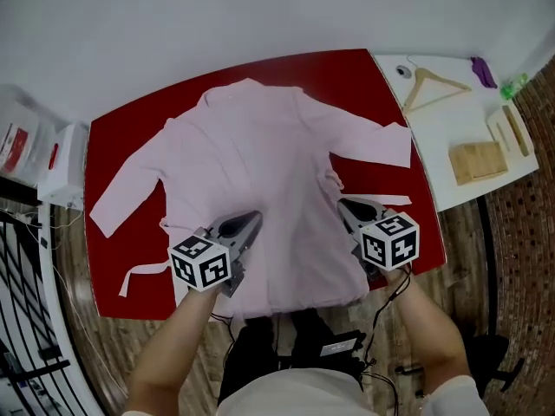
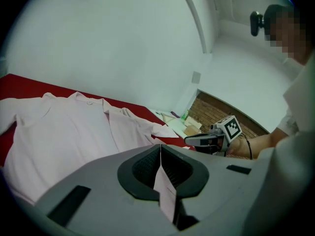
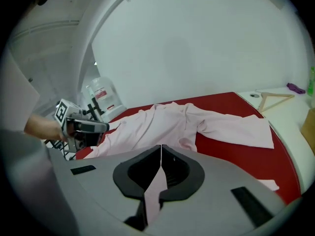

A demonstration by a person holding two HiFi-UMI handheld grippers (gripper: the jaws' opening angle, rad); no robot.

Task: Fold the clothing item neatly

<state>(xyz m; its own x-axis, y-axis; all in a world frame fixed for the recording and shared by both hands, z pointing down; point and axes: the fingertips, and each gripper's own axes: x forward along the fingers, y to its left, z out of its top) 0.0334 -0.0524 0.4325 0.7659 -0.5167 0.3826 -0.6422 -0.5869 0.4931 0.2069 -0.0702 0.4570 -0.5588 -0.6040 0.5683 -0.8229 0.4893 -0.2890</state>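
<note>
The pink robe (image 1: 260, 154) lies spread flat on the red table (image 1: 355, 76). Its collar points toward the far edge, its hem lies along the near edge, and a sleeve reaches out to each side. A loose tie strip (image 1: 139, 277) trails off its left side toward the near left corner.

My left gripper (image 1: 245, 222) is over the lower left of the robe, its jaws pressed together on a thin fold of the pink cloth. My right gripper (image 1: 349, 206) is at the robe's lower right, near the cloth's right border, its jaws likewise clamped on a pinch of pink fabric.

Beyond the red table's right edge stands a white table (image 1: 460, 120) carrying a wooden hanger (image 1: 431, 85) and wooden blocks (image 1: 479, 161).
</note>
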